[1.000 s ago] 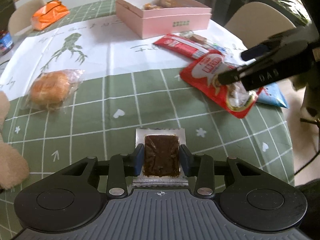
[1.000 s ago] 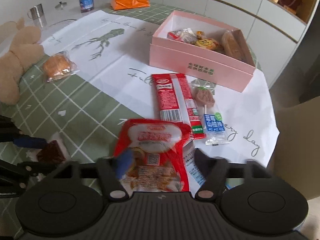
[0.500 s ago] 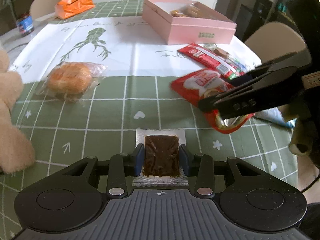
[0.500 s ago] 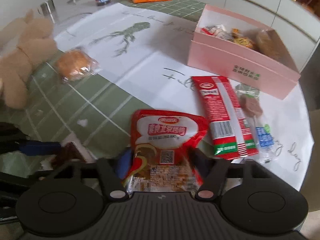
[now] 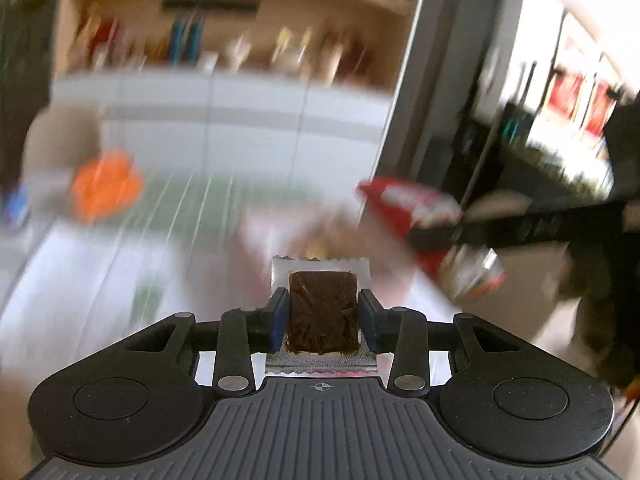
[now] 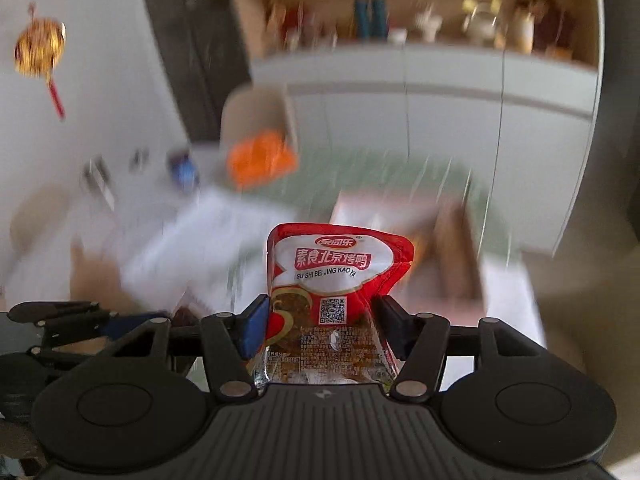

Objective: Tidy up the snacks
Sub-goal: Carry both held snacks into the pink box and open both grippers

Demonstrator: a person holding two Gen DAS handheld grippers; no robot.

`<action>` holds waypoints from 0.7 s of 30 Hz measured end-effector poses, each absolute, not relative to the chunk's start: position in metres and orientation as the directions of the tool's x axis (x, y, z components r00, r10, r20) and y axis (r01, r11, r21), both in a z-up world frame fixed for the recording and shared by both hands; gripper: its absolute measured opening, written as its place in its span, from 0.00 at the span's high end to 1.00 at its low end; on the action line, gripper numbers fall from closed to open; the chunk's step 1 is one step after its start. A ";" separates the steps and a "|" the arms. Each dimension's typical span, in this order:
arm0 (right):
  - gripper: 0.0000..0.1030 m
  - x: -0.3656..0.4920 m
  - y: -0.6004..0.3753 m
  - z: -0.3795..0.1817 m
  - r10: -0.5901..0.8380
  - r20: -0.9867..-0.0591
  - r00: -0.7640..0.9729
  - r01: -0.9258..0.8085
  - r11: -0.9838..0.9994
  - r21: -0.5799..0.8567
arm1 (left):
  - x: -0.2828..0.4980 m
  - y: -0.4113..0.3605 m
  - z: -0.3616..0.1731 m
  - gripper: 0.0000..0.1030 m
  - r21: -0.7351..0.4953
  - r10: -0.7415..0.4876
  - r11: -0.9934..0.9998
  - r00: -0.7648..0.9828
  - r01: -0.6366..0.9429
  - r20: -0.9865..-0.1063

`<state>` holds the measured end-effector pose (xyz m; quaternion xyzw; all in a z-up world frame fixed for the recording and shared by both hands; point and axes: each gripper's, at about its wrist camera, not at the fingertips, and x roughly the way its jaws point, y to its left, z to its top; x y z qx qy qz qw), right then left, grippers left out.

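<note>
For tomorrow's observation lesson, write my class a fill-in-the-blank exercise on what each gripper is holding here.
1. The left gripper is shut on a ____ snack square in clear wrap.
2. The right gripper is shut on a ____ and white snack pouch.
3. The blurred bag behind is ____ in colour.

Missing words: brown; red; orange

Each camera sits just behind its own claw and looks forward along the fingers, nearly level over the blurred desk (image 5: 92,264) toward the shelves (image 6: 400,12). Both views share the orange bag (image 5: 105,186), white cabinets (image 6: 440,88) and shelves; each catches the other claw at its edge.
</note>
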<state>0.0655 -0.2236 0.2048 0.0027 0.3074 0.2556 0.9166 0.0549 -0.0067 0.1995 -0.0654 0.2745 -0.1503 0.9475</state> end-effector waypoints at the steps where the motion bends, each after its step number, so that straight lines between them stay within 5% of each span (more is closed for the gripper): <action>1: 0.39 0.079 -0.226 0.218 0.476 -0.545 0.691 -0.461 0.870 0.175 | 0.074 -0.008 0.211 0.58 -0.243 -0.350 0.934 0.812 0.263 -0.468; 2: 0.27 0.094 -0.227 0.228 0.478 -0.536 0.695 -0.456 0.870 0.185 | 0.097 -0.009 0.218 0.57 -0.288 -0.374 0.920 0.810 0.264 -0.452; 4: 0.20 0.135 -0.228 0.238 0.475 -0.545 0.691 -0.443 0.874 0.200 | 0.148 -0.011 0.211 0.60 -0.368 -0.379 0.907 0.784 0.207 -0.492; 10: 0.20 0.206 -0.259 0.198 0.374 -0.631 0.680 -0.305 0.926 0.221 | 0.191 -0.007 0.158 0.60 -0.394 -0.327 0.915 0.737 0.090 -0.591; 17: 0.20 0.143 -0.295 0.119 0.367 -0.734 0.572 -0.313 0.924 0.218 | 0.125 0.070 0.105 0.60 -0.191 -0.036 0.968 0.669 -0.161 -0.742; 21: 0.20 0.090 -0.306 0.069 0.346 -0.819 0.458 -0.299 0.928 0.224 | 0.087 0.120 0.080 0.60 -0.173 0.066 0.937 0.639 -0.303 -0.767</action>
